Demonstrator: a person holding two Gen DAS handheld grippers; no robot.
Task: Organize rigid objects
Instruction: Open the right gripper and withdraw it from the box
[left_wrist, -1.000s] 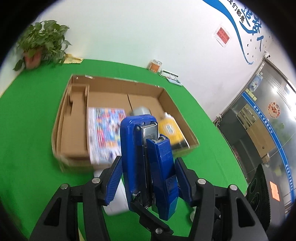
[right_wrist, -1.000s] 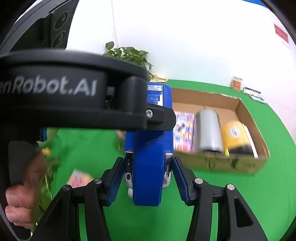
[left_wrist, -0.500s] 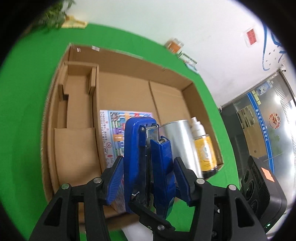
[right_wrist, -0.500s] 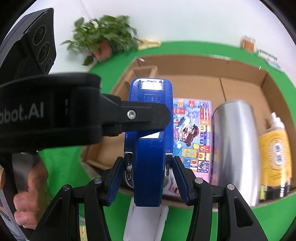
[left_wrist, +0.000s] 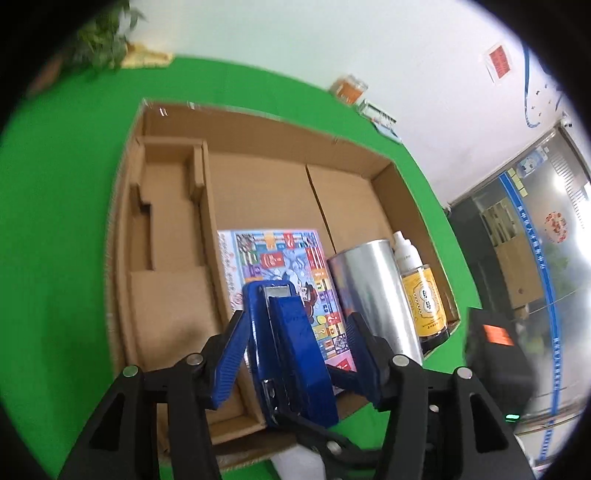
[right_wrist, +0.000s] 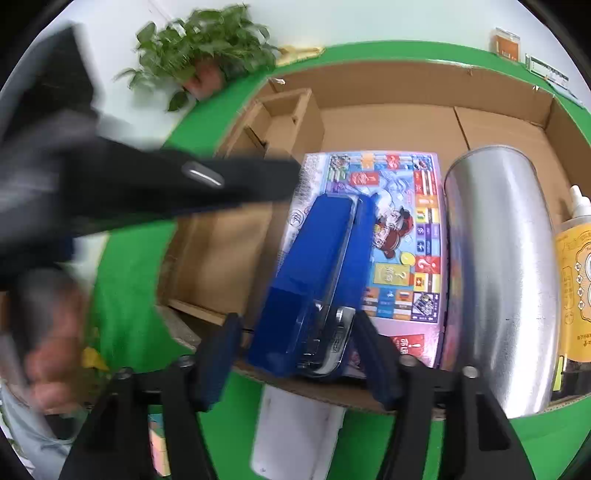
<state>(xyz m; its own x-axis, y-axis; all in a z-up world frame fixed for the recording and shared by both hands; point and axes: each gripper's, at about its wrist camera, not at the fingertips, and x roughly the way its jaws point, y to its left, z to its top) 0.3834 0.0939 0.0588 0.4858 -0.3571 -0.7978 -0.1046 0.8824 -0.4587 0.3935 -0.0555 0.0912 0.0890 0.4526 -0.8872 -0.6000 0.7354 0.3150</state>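
A blue stapler (left_wrist: 291, 347) lies tilted in the cardboard box (left_wrist: 258, 133), over the colourful game box (left_wrist: 280, 258); it also shows in the right wrist view (right_wrist: 317, 280). My left gripper (left_wrist: 295, 354) stands open around it, fingers apart from its sides. My right gripper (right_wrist: 295, 358) is open too, its fingers either side of the stapler's near end, with gaps. A silver can (right_wrist: 498, 266) and a yellow bottle (right_wrist: 572, 280) lie to the right in the box (right_wrist: 406, 74).
A cardboard insert (left_wrist: 166, 221) fills the box's left side. A white object (right_wrist: 295, 435) lies on the green table (left_wrist: 55, 221) in front of the box. A potted plant (right_wrist: 207, 55) stands at the back left. The left gripper's black body (right_wrist: 147, 184) crosses the right wrist view.
Both grippers have opened and let go of the stapler. It has dropped and tipped over onto the game box. The left gripper is blurred, moving in the right wrist view.
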